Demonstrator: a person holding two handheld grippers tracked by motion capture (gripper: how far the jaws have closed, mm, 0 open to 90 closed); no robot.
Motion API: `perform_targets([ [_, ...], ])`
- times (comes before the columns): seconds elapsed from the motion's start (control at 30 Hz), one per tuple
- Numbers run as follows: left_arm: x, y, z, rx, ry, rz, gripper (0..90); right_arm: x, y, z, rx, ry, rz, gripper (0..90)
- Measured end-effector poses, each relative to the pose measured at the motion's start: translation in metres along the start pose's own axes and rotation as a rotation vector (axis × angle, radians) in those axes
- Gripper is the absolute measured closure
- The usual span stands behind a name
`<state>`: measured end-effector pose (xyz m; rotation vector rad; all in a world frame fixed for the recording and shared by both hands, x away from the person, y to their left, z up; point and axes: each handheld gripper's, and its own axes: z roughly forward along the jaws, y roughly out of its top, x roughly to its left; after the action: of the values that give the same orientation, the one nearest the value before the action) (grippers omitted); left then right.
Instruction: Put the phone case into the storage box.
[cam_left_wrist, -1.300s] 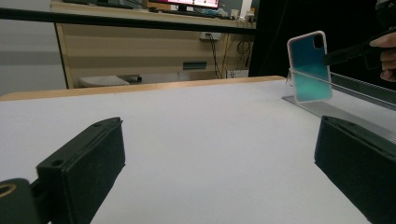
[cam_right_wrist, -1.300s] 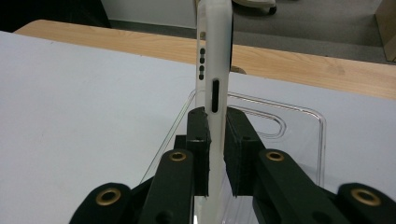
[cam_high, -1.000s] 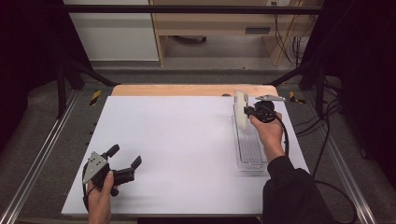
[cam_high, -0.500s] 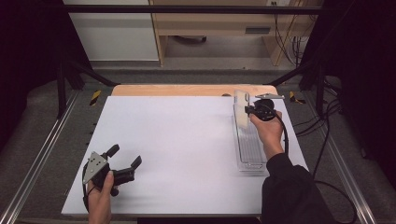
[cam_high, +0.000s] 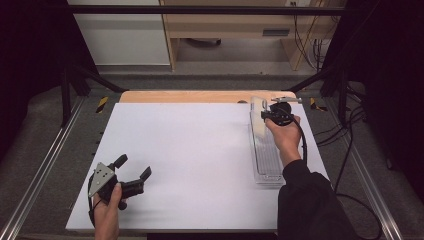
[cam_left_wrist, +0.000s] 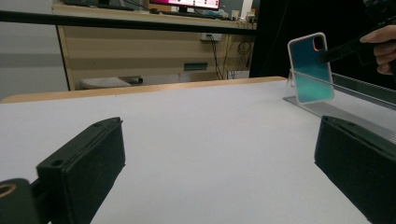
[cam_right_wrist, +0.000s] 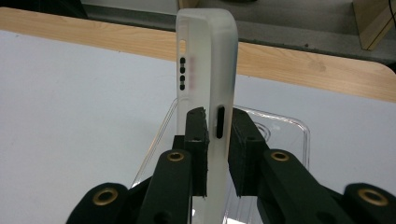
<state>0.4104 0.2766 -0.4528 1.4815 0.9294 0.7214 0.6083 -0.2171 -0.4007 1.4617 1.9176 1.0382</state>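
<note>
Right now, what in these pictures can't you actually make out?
- Phone case, right gripper view: lower end cut off behind the right hand-held gripper.
- Clear tray, high view: near end hidden by the sleeve.
- Monitor, left gripper view: cut off by the top edge.

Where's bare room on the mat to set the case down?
Free: the white mat between the left claw and the clear plastic tray. Crowded: the tray's far end, where the right claw grips the frosted phone case.
</note>
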Motion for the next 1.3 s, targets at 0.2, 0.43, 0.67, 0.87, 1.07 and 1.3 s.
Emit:
perform_targets([
  [0.2,0.000,0.000,0.000,0.000,-0.005,-0.006,1.4,0.001,0.003,0.002,0.010,-0.010,-0.013,78.1],
  [0.43,0.000,0.000,0.001,0.001,-0.005,-0.007,1.4,0.001,0.004,0.003,0.014,-0.020,-0.006,72.4],
  [0.67,0.000,0.000,0.001,-0.001,-0.003,-0.009,1.4,0.001,0.008,0.007,0.017,-0.022,-0.013,64.1],
  [0.87,0.000,0.000,0.001,0.004,-0.003,-0.006,1.4,0.003,0.012,0.010,0.025,-0.020,-0.021,54.4],
  [1.07,0.001,0.000,0.000,0.002,-0.003,-0.008,1.4,0.003,0.015,0.010,0.017,-0.039,-0.033,48.9],
  [1.3,0.001,0.000,-0.001,0.000,0.003,-0.001,1.4,0.004,0.016,0.013,0.020,-0.041,-0.036,42.5],
])
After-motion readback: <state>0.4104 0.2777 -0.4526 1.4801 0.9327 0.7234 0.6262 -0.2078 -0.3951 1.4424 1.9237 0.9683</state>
